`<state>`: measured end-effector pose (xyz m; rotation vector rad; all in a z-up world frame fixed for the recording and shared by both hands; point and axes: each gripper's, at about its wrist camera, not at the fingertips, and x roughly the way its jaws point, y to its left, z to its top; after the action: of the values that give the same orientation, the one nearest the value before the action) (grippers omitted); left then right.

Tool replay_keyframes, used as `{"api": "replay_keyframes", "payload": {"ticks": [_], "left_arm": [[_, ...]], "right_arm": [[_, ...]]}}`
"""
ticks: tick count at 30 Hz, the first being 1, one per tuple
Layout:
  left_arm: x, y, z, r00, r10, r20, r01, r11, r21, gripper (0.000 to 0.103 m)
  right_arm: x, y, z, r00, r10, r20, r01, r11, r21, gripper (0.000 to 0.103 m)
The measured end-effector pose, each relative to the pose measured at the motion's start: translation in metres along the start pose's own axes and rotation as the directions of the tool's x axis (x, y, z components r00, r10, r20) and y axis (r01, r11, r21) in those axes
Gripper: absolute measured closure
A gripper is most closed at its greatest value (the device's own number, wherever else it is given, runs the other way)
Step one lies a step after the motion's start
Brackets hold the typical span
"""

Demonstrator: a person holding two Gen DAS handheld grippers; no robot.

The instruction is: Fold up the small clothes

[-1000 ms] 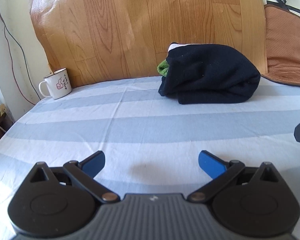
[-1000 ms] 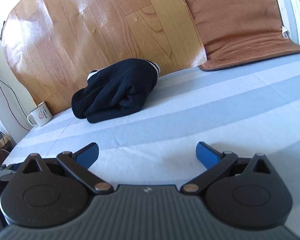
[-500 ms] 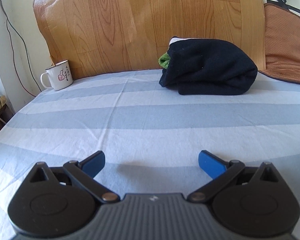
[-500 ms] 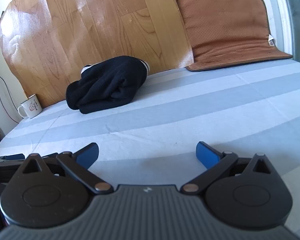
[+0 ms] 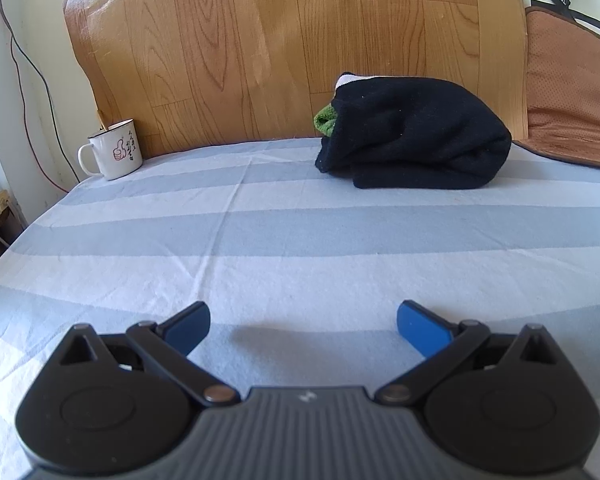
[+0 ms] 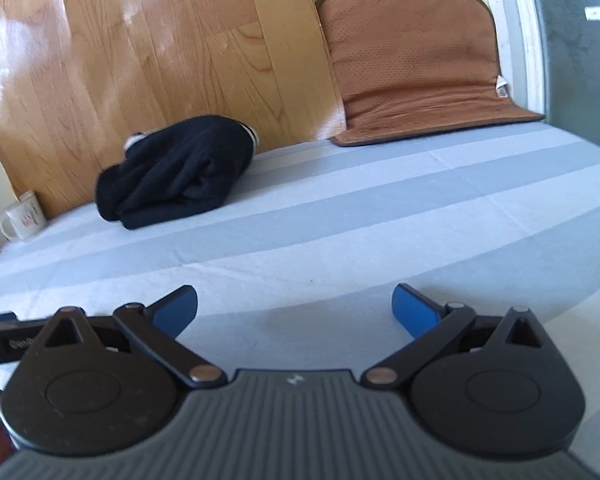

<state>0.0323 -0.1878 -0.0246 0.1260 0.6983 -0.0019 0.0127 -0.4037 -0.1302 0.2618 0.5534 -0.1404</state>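
A folded black garment (image 5: pixel 416 136) with a white edge and a green piece tucked at its left end lies at the back of the striped blue-and-white sheet (image 5: pixel 300 240), against the wooden board. It also shows in the right wrist view (image 6: pixel 180 172), at the back left. My left gripper (image 5: pixel 303 320) is open and empty, low over the sheet, well short of the garment. My right gripper (image 6: pixel 295 306) is open and empty, also low over the sheet and far from the garment.
A white enamel mug (image 5: pixel 114 154) stands at the back left, also in the right wrist view (image 6: pixel 22 216). A wood-grain board (image 5: pixel 280 40) leans behind the bed. A brown cushion (image 6: pixel 416 64) rests at the back right. Cables hang down the left wall.
Both grippers have drawn back from the garment, which looks smaller and farther away. The right view has swung right, showing more of the cushion. Both stay open.
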Motion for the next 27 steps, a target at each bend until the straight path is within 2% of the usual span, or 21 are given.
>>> {"api": "replay_keyframes", "payload": {"ticks": [3, 27], "left_arm": [[-0.0006, 0.0004, 0.0003, 1.0, -0.002, -0.002, 0.002, 1.0, -0.004, 0.0], [-0.002, -0.0001, -0.001, 1.0, -0.002, -0.003, 0.002, 1.0, -0.005, 0.0]], "right_arm": [[0.0014, 0.0036, -0.0004, 1.0, -0.021, -0.01, 0.02, 0.999, -0.032, 0.0], [0.0009, 0.0021, -0.0014, 1.0, -0.012, -0.01, 0.012, 1.0, -0.015, 0.0]]}}
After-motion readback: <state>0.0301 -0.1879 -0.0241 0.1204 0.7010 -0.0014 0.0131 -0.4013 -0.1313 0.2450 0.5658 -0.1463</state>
